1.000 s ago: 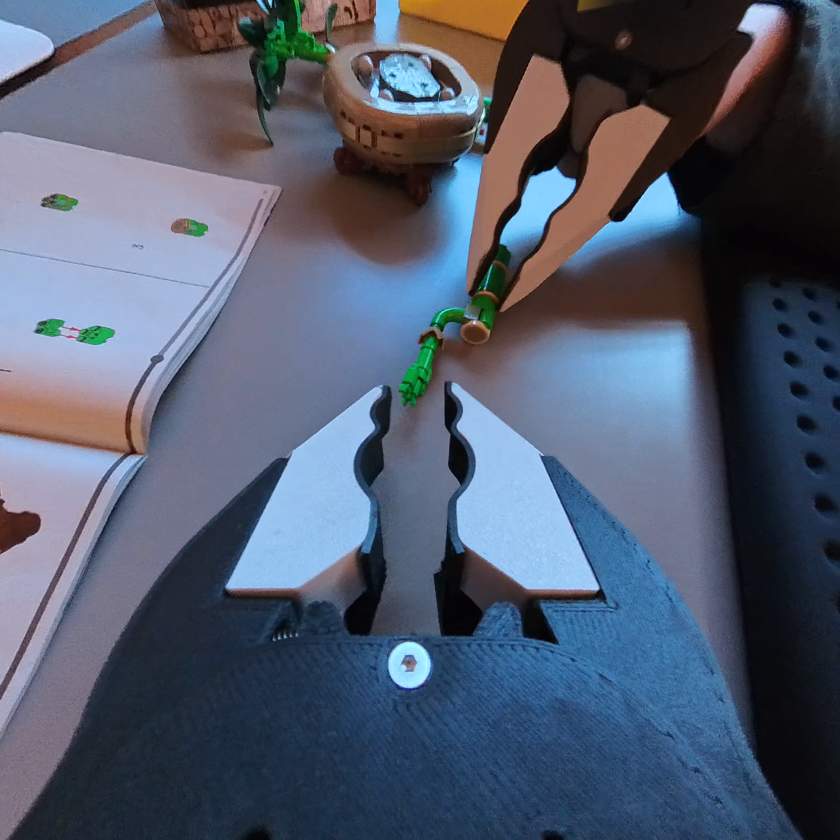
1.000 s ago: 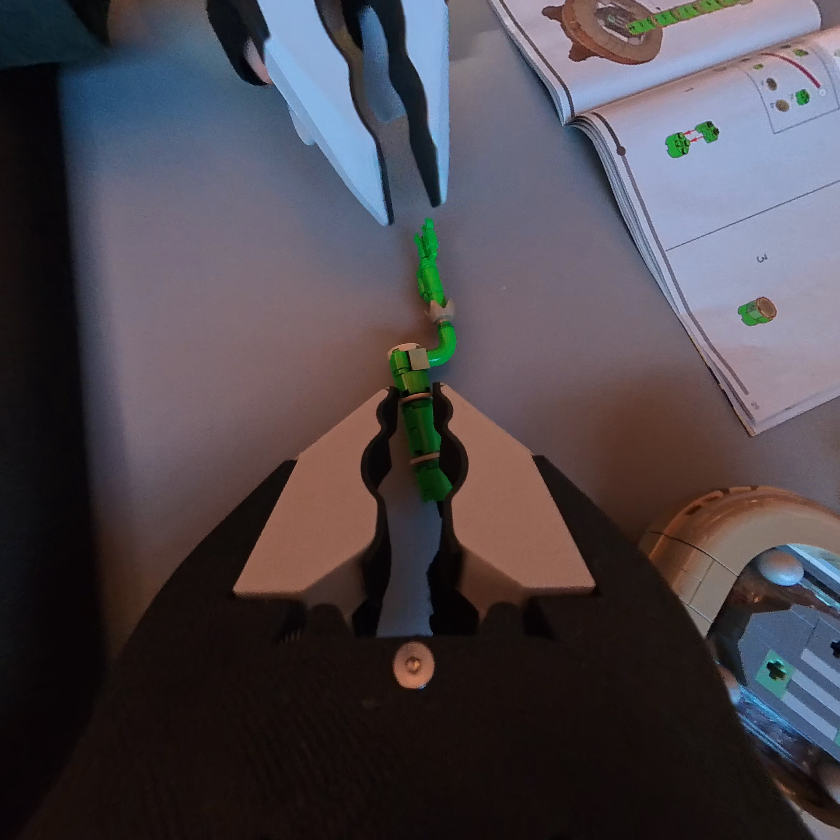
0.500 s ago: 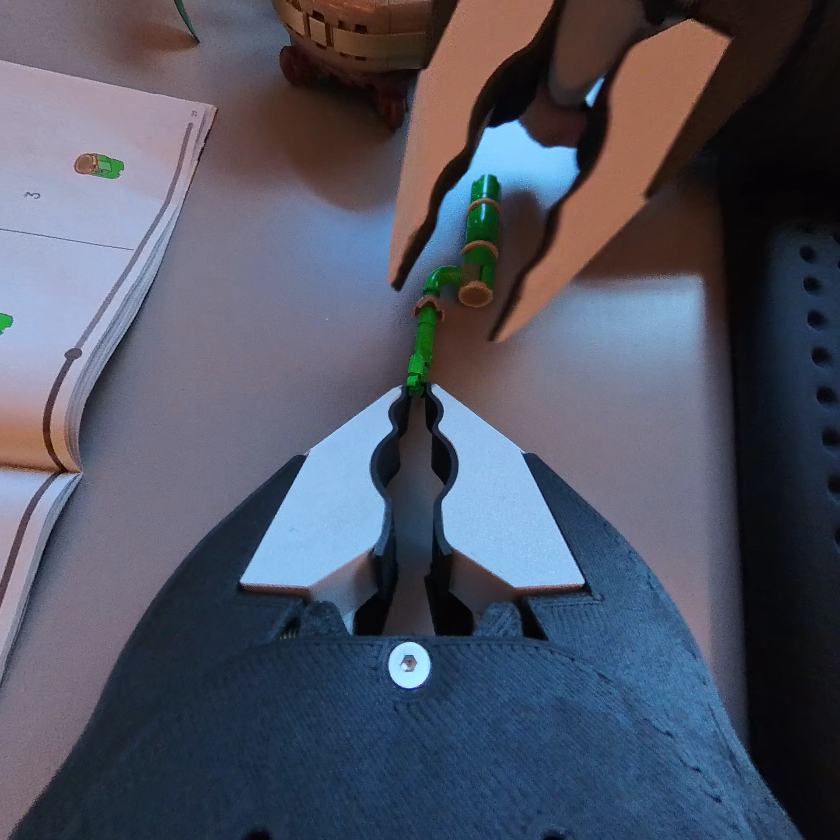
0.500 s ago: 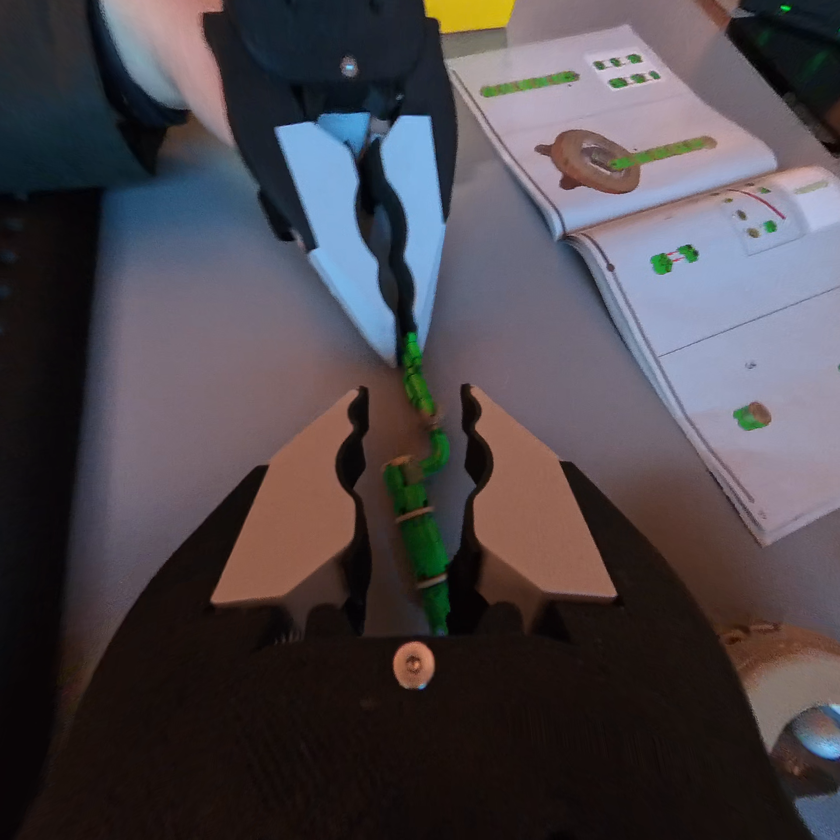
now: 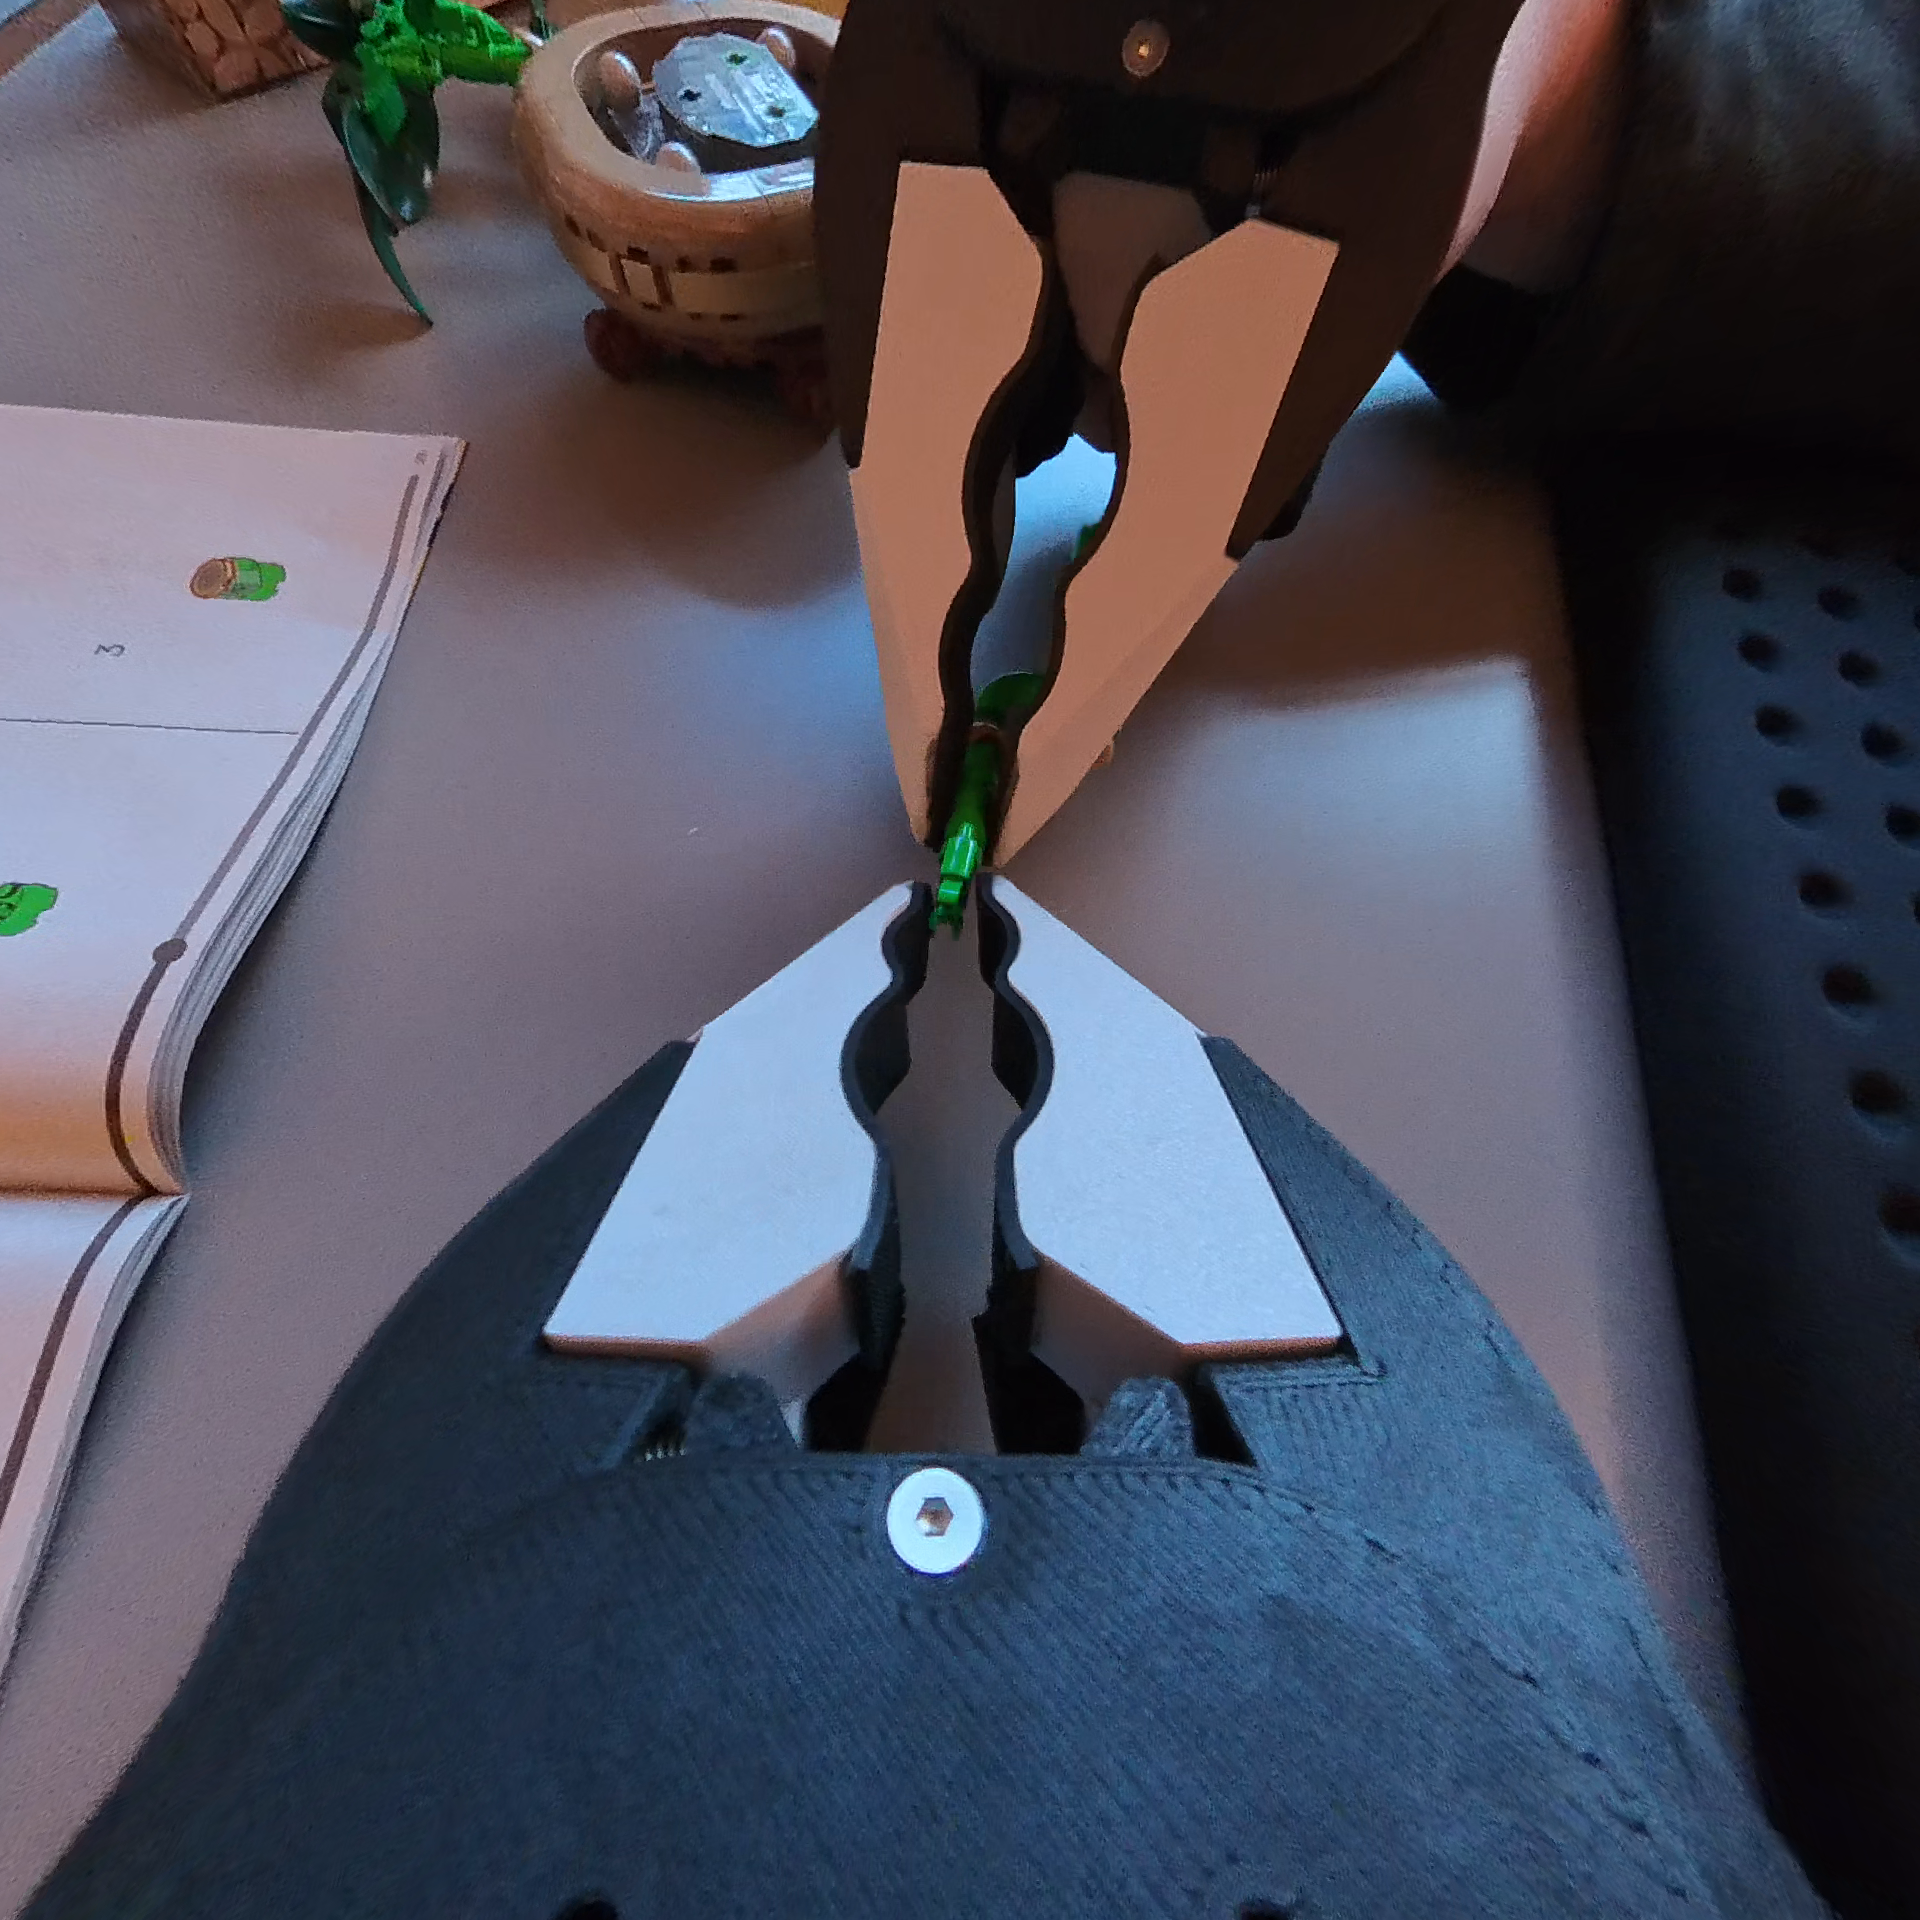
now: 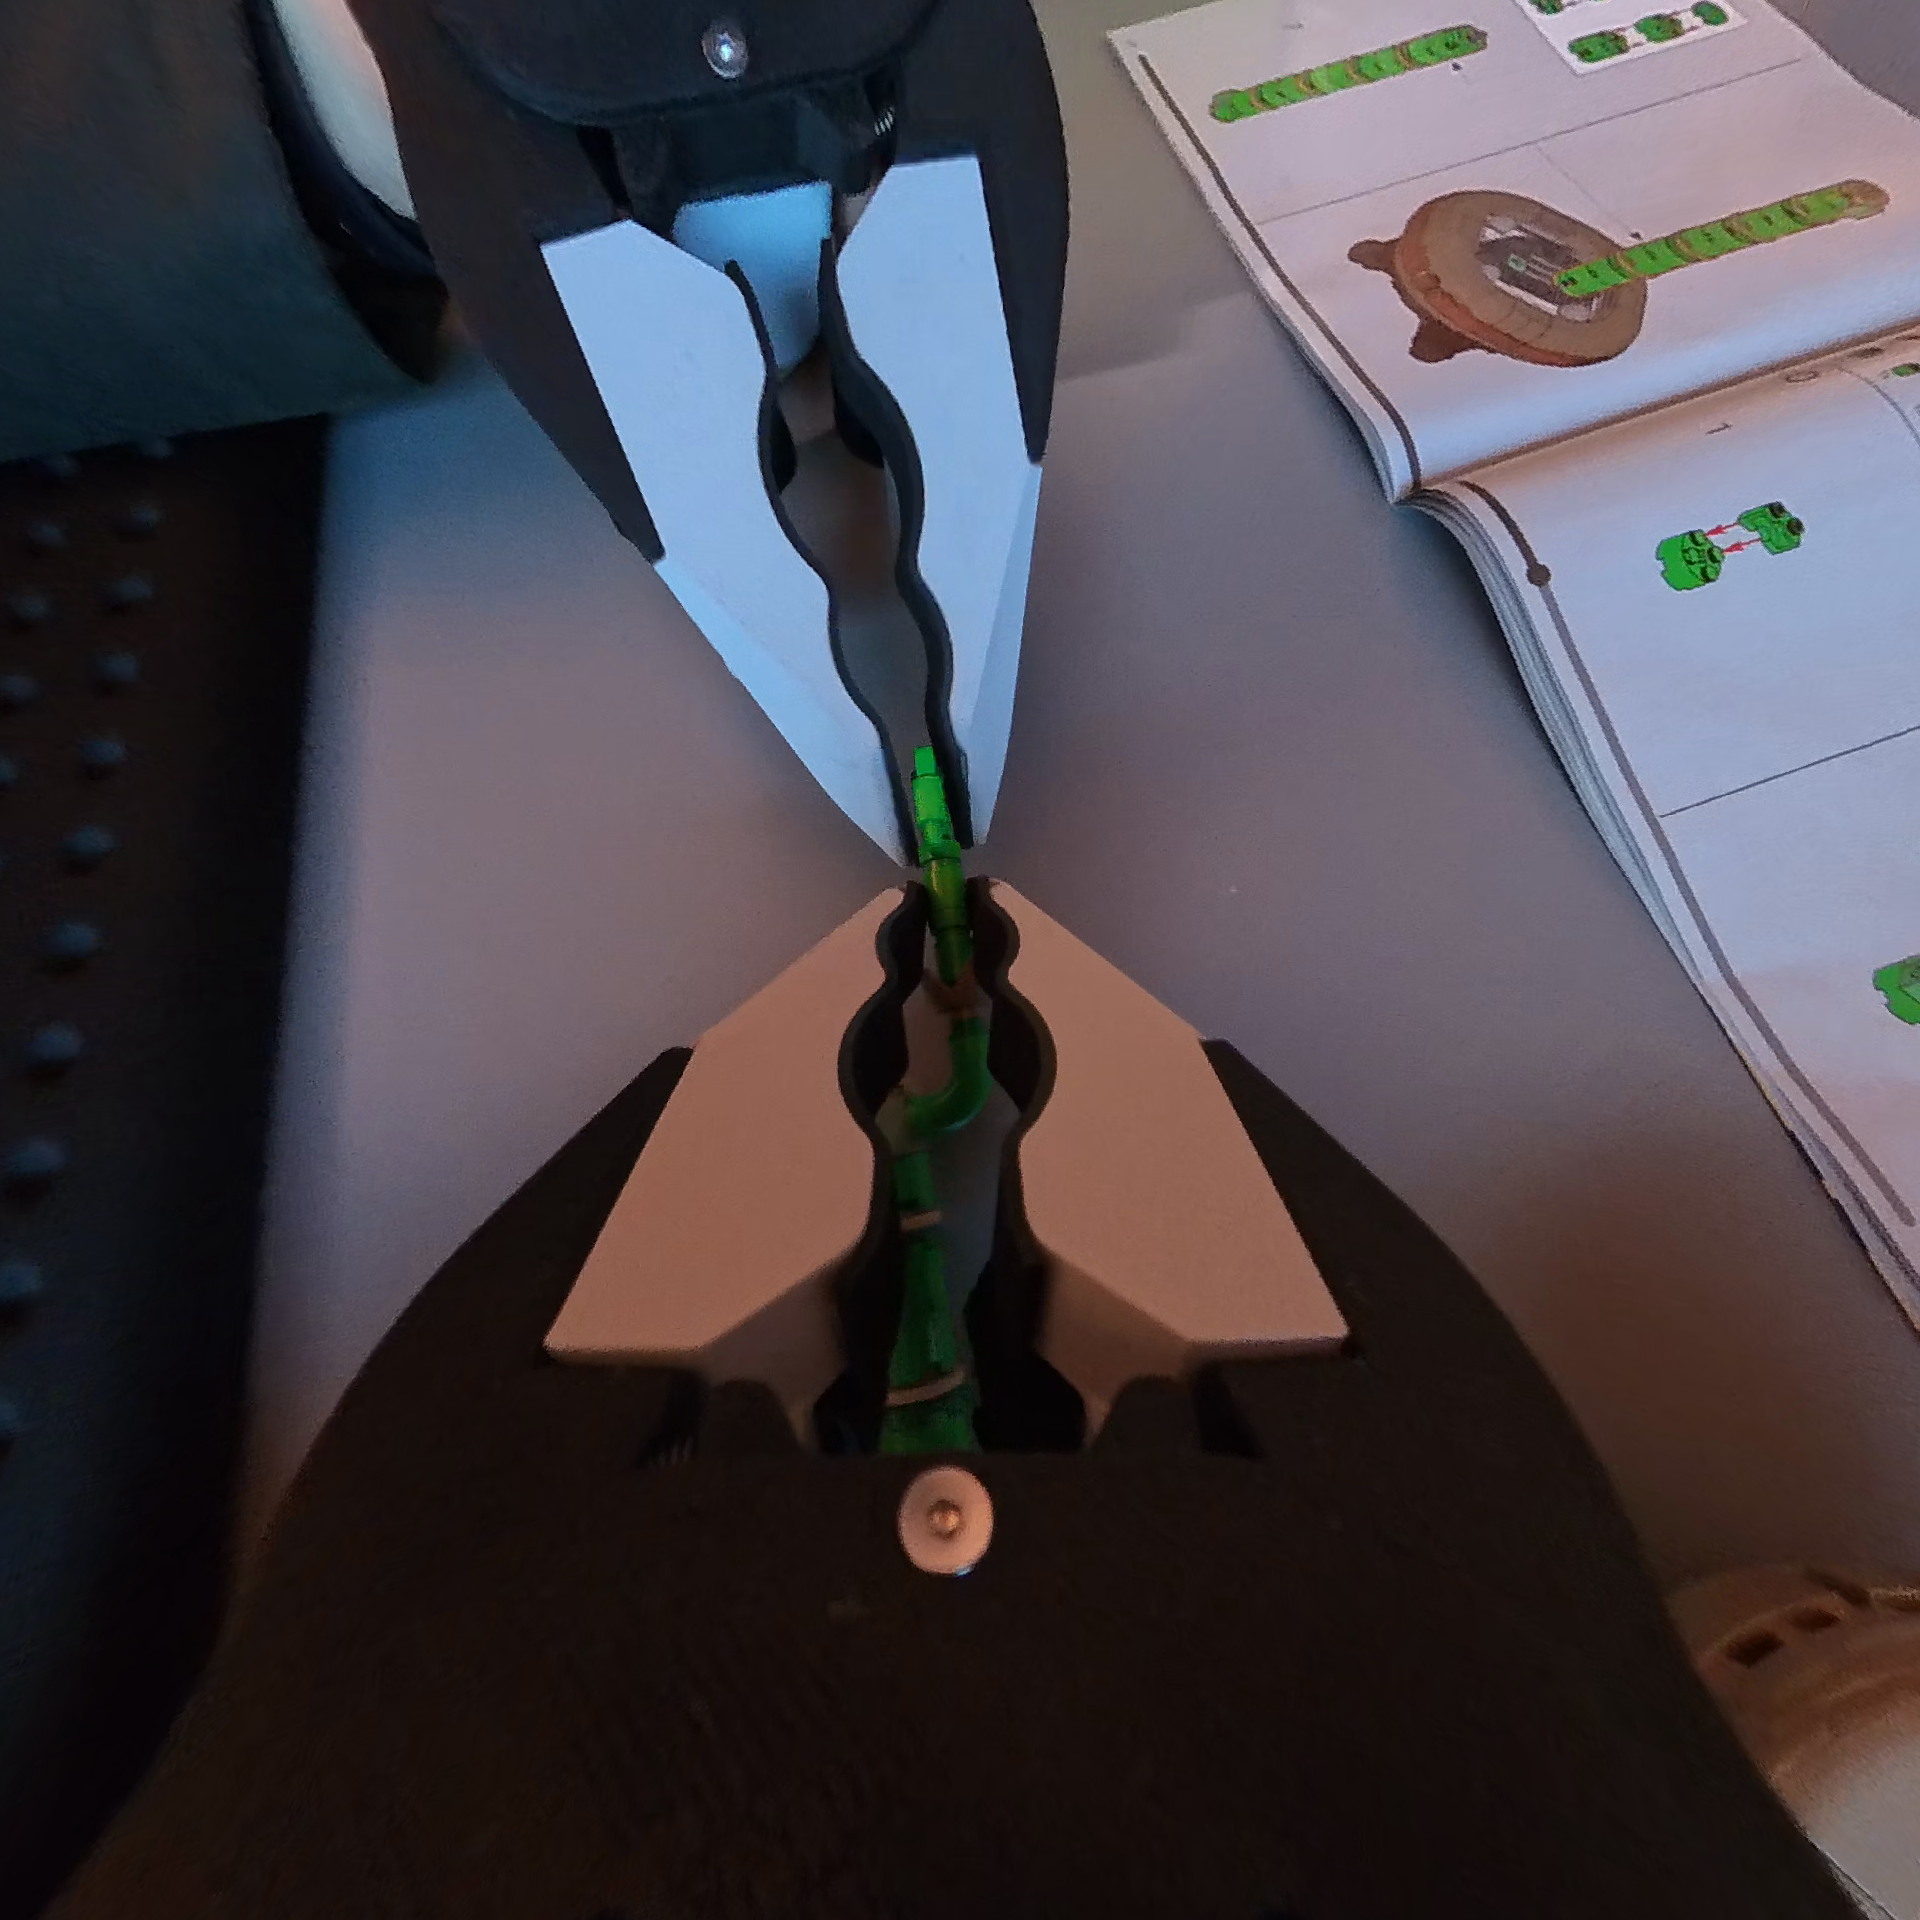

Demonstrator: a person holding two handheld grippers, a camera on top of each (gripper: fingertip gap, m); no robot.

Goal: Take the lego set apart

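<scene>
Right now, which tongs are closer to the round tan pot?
Right. The right tongs sit just in front of the tan pot; the left tongs face it from beyond the green stem.

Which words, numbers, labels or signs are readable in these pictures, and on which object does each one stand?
The instruction booklet: one small printed mark beside a drawing of a green part. I do not copy writing out.
Its pages in the right wrist view: any marks are too small to read.
No writing shows on the left claw, the right claw or the green lego stem.
</scene>
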